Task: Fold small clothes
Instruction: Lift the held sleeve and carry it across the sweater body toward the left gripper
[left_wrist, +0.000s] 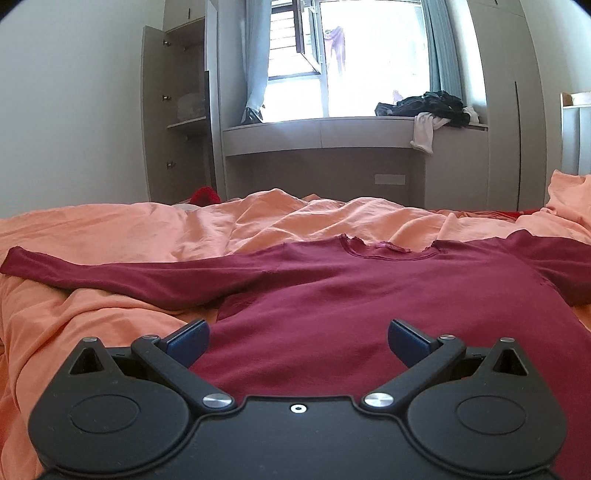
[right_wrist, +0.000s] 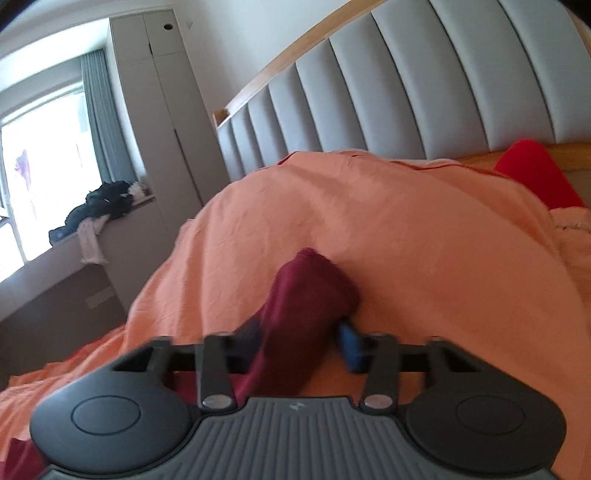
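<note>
A: Shirt (left_wrist: 332, 291), maroon, spread flat on the orange bedsheet (left_wrist: 110, 229), left sleeve (left_wrist: 92, 266) stretched out. Ready for folding, probably.

B: Left tool (left_wrist: 297, 345) hovering low above the hem, pads wide apart, gripping nothing. Likely waiting its turn.

A: And over on the right?

B: Right tool (right_wrist: 304, 341) clamped on a bunched maroon sleeve end (right_wrist: 314, 280), raised off the sheet. Probably to carry it across the body.

No readable text, label, brand, number or sign anywhere in either view; only a small pale mark on the ribbed grey housing of the right gripper (right_wrist: 301, 339), too blurred to make out
</note>
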